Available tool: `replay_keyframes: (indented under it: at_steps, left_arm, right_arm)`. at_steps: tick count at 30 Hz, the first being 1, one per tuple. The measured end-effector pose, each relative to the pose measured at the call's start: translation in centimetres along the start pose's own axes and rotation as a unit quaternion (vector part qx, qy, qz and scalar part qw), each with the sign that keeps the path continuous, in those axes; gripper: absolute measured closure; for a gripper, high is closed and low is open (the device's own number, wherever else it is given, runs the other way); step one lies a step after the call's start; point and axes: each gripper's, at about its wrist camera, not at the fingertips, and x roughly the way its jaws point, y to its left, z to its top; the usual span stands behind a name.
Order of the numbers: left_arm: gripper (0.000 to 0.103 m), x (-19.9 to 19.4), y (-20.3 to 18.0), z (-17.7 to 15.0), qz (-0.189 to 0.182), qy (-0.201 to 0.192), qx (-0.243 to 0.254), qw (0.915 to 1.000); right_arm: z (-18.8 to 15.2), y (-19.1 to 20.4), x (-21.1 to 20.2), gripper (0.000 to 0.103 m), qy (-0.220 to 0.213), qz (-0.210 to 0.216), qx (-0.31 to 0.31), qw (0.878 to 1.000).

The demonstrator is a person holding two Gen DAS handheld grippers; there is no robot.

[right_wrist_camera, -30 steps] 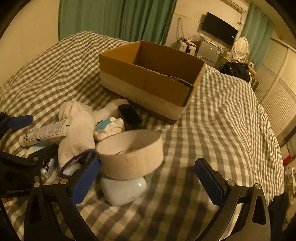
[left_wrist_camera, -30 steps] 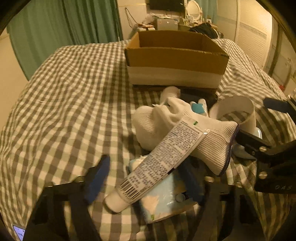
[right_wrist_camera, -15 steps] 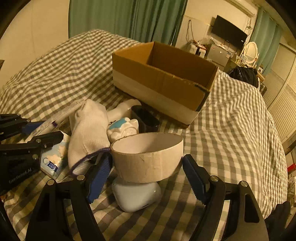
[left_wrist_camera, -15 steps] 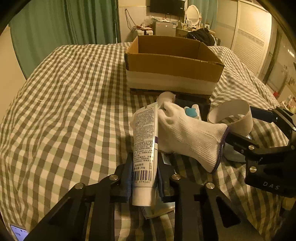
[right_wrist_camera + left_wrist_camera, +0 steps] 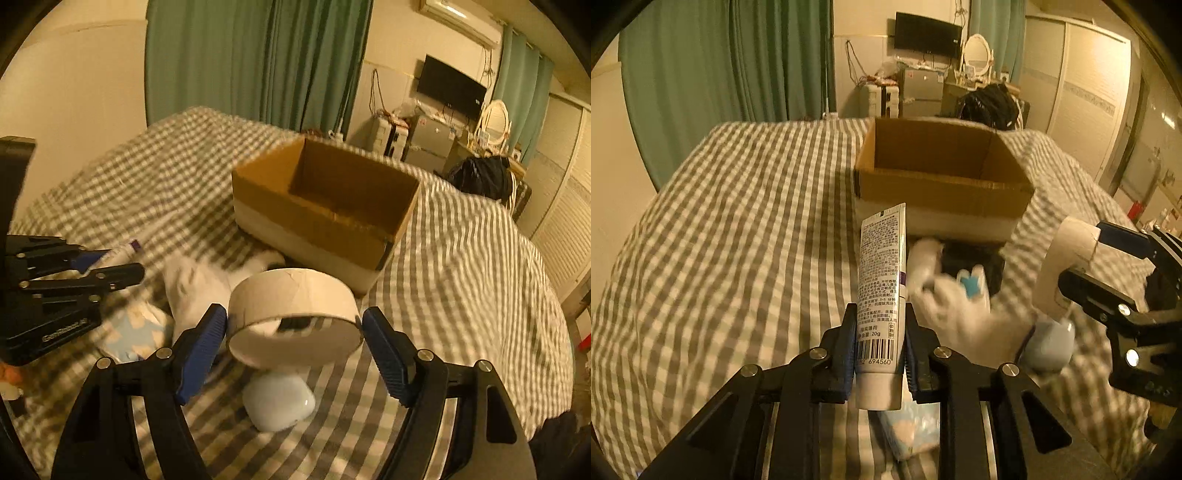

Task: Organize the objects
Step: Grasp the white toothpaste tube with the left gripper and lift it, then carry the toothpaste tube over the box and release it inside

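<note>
Now both grippers are carrying things to the cardboard box (image 5: 942,184). The left gripper (image 5: 881,354) squeezes a white cream tube (image 5: 882,291) tight. The right gripper (image 5: 293,339) hugs a cardboard tape ring (image 5: 295,295), lifted above a small white case (image 5: 279,404). Next, each must reach over the box and let go. The blurry white thing (image 5: 964,314) on the checked bedspread (image 5: 738,240) may be a sock

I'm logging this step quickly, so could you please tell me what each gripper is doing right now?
Left gripper: closed on the tube.
Right gripper: closed on the tape roll.
</note>
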Motion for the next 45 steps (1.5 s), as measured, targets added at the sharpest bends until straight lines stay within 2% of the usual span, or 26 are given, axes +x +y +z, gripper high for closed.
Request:
replay_keyframes:
  at_steps: [3, 4, 5, 6, 9, 15, 24, 30, 37, 39, 41, 43, 45]
  left_arm:
    - [0.081, -0.2, 0.1, 2.1, -0.004, -0.014, 0.001, 0.9999]
    - [0.081, -0.2, 0.1, 2.8, -0.006, -0.018, 0.002, 0.9998]
    - [0.081, -0.2, 0.0, 3.9, -0.007, -0.023, 0.004, 0.9997]
    - [0.081, -0.2, 0.0, 4.5, -0.008, -0.027, 0.004, 0.9996]
    - [0.081, 0.5, -0.4, 6.7, -0.015, -0.034, 0.012, 0.9992]
    - [0.081, 3.4, -0.7, 10.4, -0.020, -0.030, 0.016, 0.9992]
    - [0.081, 9.3, -2.4, 16.2, -0.064, -0.021, 0.032, 0.9972]
    - [0.081, 13.8, -2.7, 17.9, -0.074, 0.000, 0.052, 0.9959]
    - [0.079, 17.3, -2.3, 18.0, -0.082, 0.032, 0.059, 0.9944]
    - [0.069, 17.4, -2.2, 17.8, -0.089, 0.039, 0.052, 0.9939]
    - [0.039, 16.8, -2.0, 17.5, -0.091, 0.035, 0.045, 0.9942]
    - [0.033, 16.2, -1.9, 17.2, -0.087, 0.026, 0.041, 0.9950]
    - [0.032, 15.1, -1.9, 16.9, -0.085, 0.023, 0.041, 0.9953]
  right_arm:
    - [1.8, -0.2, -1.0, 0.030, -0.021, -0.006, -0.010, 1.000]
    - [2.3, -0.4, -1.2, 0.036, -0.027, -0.007, -0.012, 1.000]
    - [3.0, -0.6, -1.5, 0.063, -0.034, -0.008, -0.015, 0.999]
    - [3.9, -0.8, -1.5, 0.068, -0.038, -0.009, -0.018, 0.999]
    - [6.2, -1.7, -0.9, 0.068, -0.040, -0.014, -0.016, 0.999]
    - [8.2, -3.9, 2.1, 0.068, -0.030, -0.015, 0.001, 0.999]
    - [12.8, -8.1, 7.1, 0.068, -0.027, -0.008, 0.034, 0.999]
    - [14.2, -9.7, 12.1, 0.068, -0.011, 0.001, 0.042, 0.999]
    - [13.3, -10.5, 16.4, 0.068, 0.012, 0.023, 0.059, 0.998]
    - [13.2, -10.9, 17.0, 0.068, 0.019, 0.028, 0.065, 0.997]
    - [12.9, -11.0, 16.7, 0.068, 0.017, 0.032, 0.071, 0.997]
    - [12.9, -11.2, 16.1, 0.065, 0.013, 0.032, 0.080, 0.996]
    - [12.7, -11.5, 15.2, 0.054, 0.007, 0.027, 0.089, 0.996]
